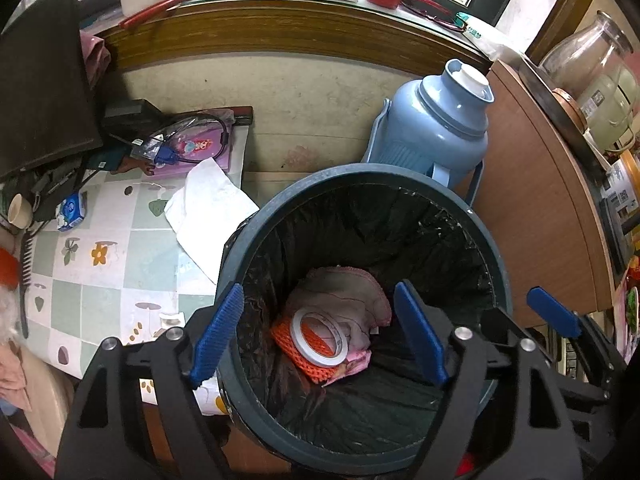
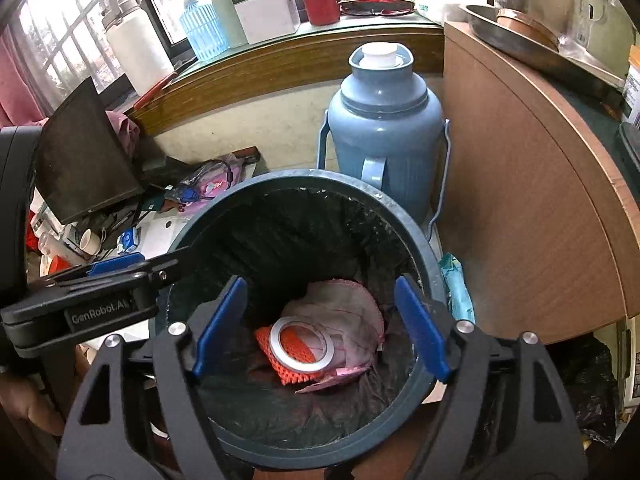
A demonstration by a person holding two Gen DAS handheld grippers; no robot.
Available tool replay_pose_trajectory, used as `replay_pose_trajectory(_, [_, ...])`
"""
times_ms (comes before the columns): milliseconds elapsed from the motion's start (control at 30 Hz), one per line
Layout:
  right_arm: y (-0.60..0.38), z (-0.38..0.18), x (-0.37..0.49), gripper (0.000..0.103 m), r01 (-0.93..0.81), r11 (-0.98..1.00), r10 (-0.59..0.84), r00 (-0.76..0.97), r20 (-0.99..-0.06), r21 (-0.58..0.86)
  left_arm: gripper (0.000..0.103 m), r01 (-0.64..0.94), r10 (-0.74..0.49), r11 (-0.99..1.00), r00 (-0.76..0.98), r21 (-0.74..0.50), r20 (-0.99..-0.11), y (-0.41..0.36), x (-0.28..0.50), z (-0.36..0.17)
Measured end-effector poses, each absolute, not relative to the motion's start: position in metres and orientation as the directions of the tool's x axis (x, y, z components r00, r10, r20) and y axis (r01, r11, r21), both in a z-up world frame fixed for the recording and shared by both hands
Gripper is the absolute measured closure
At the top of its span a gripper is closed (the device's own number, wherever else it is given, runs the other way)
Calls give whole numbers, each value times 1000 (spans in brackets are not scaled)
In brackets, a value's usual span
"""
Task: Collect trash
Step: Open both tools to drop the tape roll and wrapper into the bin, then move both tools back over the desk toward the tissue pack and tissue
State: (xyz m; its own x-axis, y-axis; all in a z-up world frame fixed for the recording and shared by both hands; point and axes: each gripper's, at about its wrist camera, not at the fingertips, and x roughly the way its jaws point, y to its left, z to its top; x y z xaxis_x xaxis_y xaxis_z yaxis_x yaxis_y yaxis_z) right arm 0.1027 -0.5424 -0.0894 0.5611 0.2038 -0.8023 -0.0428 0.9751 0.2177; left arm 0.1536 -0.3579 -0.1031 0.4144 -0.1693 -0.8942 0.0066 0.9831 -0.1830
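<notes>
Nearest us, both sets of jaws stand wide apart with nothing between them: the left gripper (image 1: 320, 336) and the right gripper (image 2: 320, 328) hang side by side over the mouth of the bin (image 1: 496, 240), pointing steeply down into it.

Below them, at the bottom of the black liner (image 1: 360, 232), lie the collected pieces: a tape roll (image 1: 320, 336) on top of an orange mesh piece (image 1: 308, 360), both resting against a pinkish cloth (image 1: 340, 296). We judge all three light. The roll is stiff and would take a pinch across its rim; the mesh and the cloth are limp and would bunch in any grip.

Farther off to the left, on the tiled worktop (image 1: 104, 280), a white crumpled paper (image 1: 208, 208) lies just beside the bin's rim. We judge it the likeliest next piece of trash: very light, soft, easily torn, best pinched at a raised fold near its middle, not at a flat edge. A small blue packet (image 1: 72, 210) lies farther left.

Beyond the bin stands a blue thermos jug (image 1: 432, 128), close behind its far rim.
</notes>
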Motion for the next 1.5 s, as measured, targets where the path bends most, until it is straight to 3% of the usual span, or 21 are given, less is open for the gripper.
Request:
replay_pose_trajectory(433, [-535, -83, 100, 18, -60, 973, 217, 575, -789, 225, 15, -54, -133, 983, 442, -175, -887, -338, 141, -95])
replay_pose_trajectory(767, [-493, -68, 94, 9, -146, 963, 267, 585, -766, 225, 13, -179, -80, 967, 458, -180, -886, -287, 111, -98])
replay_pose_trajectory(1033, [-443, -64, 89, 8, -258, 942, 326, 567, -756, 213, 13, -287, -38, 940, 446, -184, -894, -235, 85, -110])
replay_pose_trajectory(1500, [-339, -75, 110, 7, -295, 925, 366, 520, -772, 240, 13, -389, 13, 905, 429, -172, -903, -119, 79, -120])
